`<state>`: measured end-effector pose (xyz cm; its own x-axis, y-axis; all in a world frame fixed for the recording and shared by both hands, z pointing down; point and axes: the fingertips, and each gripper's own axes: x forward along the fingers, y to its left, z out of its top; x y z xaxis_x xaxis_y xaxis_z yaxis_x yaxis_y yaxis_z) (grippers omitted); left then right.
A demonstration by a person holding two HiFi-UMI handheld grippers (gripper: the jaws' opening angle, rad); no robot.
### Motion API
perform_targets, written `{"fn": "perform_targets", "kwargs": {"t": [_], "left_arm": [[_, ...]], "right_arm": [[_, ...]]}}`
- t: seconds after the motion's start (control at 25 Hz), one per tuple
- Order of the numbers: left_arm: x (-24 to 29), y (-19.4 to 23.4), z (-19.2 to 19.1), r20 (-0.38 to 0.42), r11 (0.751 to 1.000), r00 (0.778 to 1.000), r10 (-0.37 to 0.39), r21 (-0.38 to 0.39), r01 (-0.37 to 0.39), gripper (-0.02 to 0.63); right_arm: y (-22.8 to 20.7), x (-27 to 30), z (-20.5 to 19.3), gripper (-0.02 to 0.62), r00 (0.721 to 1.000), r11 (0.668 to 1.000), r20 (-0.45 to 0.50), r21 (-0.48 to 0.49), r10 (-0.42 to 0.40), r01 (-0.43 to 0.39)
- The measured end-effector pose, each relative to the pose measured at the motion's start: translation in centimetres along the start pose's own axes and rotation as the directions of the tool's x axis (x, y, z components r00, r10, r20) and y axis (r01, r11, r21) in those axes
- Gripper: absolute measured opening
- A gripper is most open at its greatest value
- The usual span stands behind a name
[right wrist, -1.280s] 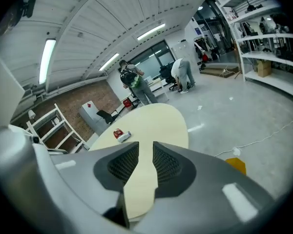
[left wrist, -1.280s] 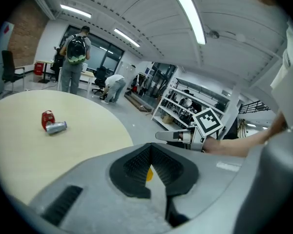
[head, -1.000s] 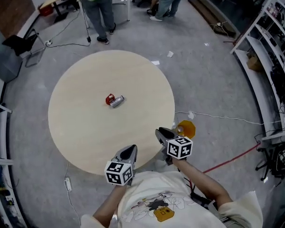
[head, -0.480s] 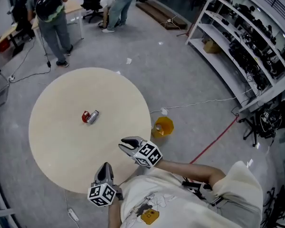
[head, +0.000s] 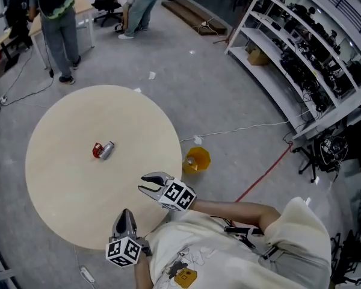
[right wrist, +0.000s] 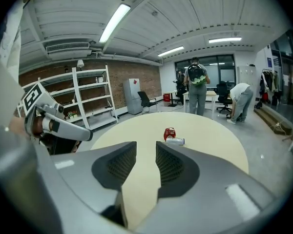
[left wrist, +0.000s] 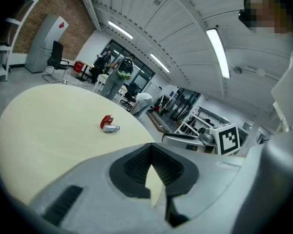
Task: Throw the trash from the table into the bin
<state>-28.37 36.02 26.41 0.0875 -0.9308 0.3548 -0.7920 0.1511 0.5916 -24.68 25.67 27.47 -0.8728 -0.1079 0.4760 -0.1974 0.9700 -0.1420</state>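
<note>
The trash, a crushed red can (head: 97, 150) beside a small silver can (head: 107, 149), lies on the round beige table (head: 60, 185); both gripper views show the red can (left wrist: 106, 120) (right wrist: 169, 132) far ahead of the jaws. A yellow bin (head: 197, 159) stands on the floor by the table's right edge. My right gripper (head: 144, 185) (right wrist: 145, 147) hovers over the near table edge; its jaws have just been opening and stand apart, empty. My left gripper (head: 126, 214) (left wrist: 150, 150) is at the near rim, pad tips touching, nothing between them.
Two people (head: 55, 17) stand by desks beyond the table. Metal shelving (head: 301, 53) lines the right side. A white cable (head: 240, 128) and a red cable (head: 268, 173) run across the grey floor near the bin. Another cable lies at the left (head: 24, 95).
The head view has swung, so table and bin sit further left. Both grippers moved left along the near table edge. The right gripper rolled and its jaws spread. The cans stayed put.
</note>
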Motion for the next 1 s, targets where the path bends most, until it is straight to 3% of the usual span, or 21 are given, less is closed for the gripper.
{"fn": "perform_targets", "kwargs": {"t": [0.24, 0.4, 0.48, 0.6, 0.72, 0.84, 1.0], "left_arm": [[3.3, -1.2, 0.7, -0.021, 1.000, 1.000, -0.017, 0.005, 0.017, 0.003], [5.8, -2.5, 2.4, -0.035, 0.999, 0.998, -0.045, 0.016, 0.046, 0.003], [6.9, -3.1, 3.3, -0.034, 0.999, 0.998, -0.048, 0.022, 0.049, 0.003], [8.8, -3.7, 4.1, -0.030, 0.999, 0.998, -0.047, 0.016, 0.047, 0.003], [9.7, -3.8, 4.8, -0.025, 1.000, 1.000, -0.018, -0.011, 0.018, 0.003], [10.5, -3.3, 5.1, -0.031, 0.999, 0.999, 0.028, -0.023, -0.029, 0.003], [12.5, -1.8, 5.5, -0.034, 0.996, 0.996, 0.084, -0.034, -0.085, 0.003]], "right_arm": [[-2.8, 0.3, 0.6, 0.147, 1.000, 1.000, -0.004, -0.006, 0.003, -0.003], [-4.9, 0.2, 1.9, 0.153, 1.000, 0.998, -0.002, -0.057, -0.004, 0.004], [-6.4, 0.5, 2.2, 0.106, 1.000, 0.997, -0.013, -0.080, -0.006, 0.005], [-8.8, 1.1, 2.2, 0.145, 0.999, 0.987, -0.049, -0.162, -0.006, -0.002], [-10.4, 2.2, 2.7, 0.190, 0.996, 0.973, -0.086, -0.230, 0.011, -0.030], [-11.9, 3.6, 3.1, 0.216, 0.993, 0.969, -0.107, -0.237, 0.046, -0.070], [-14.3, 6.7, 3.1, 0.182, 0.987, 0.971, -0.131, -0.205, 0.093, -0.119]]}}
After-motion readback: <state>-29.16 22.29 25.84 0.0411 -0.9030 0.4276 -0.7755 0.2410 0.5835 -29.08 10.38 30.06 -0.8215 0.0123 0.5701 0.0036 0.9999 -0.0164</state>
